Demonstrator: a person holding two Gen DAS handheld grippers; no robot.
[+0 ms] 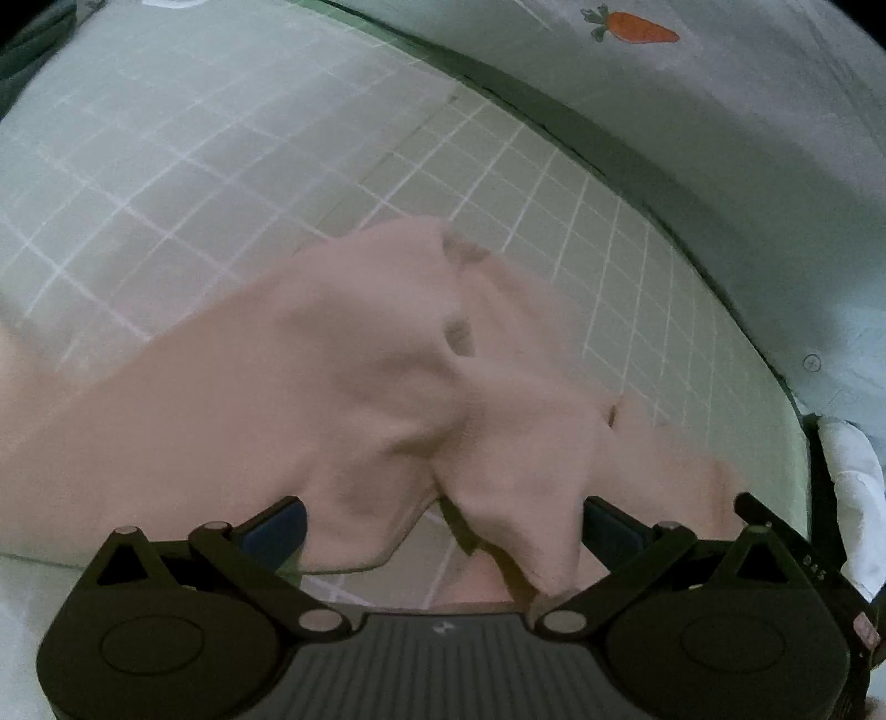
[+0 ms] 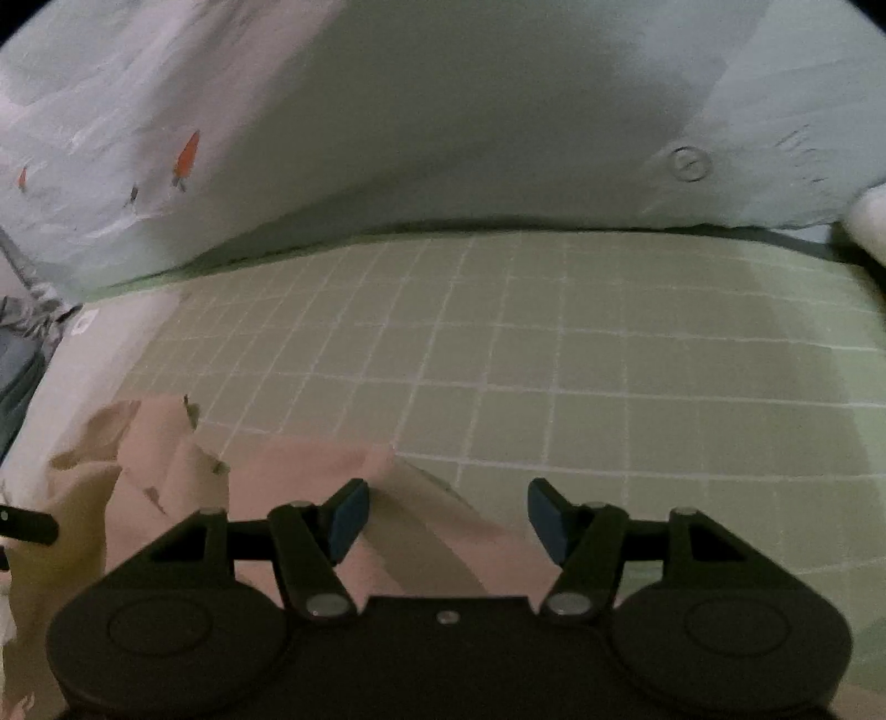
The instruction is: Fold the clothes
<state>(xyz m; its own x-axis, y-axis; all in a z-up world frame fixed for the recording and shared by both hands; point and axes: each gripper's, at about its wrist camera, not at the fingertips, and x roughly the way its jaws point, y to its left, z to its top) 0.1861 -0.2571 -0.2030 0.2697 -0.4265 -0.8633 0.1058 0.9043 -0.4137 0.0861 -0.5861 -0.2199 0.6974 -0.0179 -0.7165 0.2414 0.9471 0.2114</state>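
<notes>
The pink garment (image 1: 354,354) lies crumpled on the green grid mat (image 1: 221,166), bunched into ridges and folds rather than spread flat. In the left wrist view it fills the middle and lower left of the frame, and a fold of it hangs down between the fingers of the left tongs (image 1: 443,523). Those tongs stand wide apart, with the cloth passing between the blue pads (image 1: 277,531); whether either pad touches the cloth is hard to say, since the picture is blurred.

In the right wrist view the garment (image 2: 183,476) sits at the lower left of the mat (image 2: 609,360), one corner reaching in under the right tongs (image 2: 447,518). These are also apart, with nothing clamped; the cloth lies below and just beside the left pad (image 2: 349,520), while the right pad is over bare mat.

Beyond the far edge of the mat lies a pale sheet (image 2: 443,111) printed with small carrots (image 1: 637,27). A white bundle (image 1: 853,487) shows at the right edge of the left view.
</notes>
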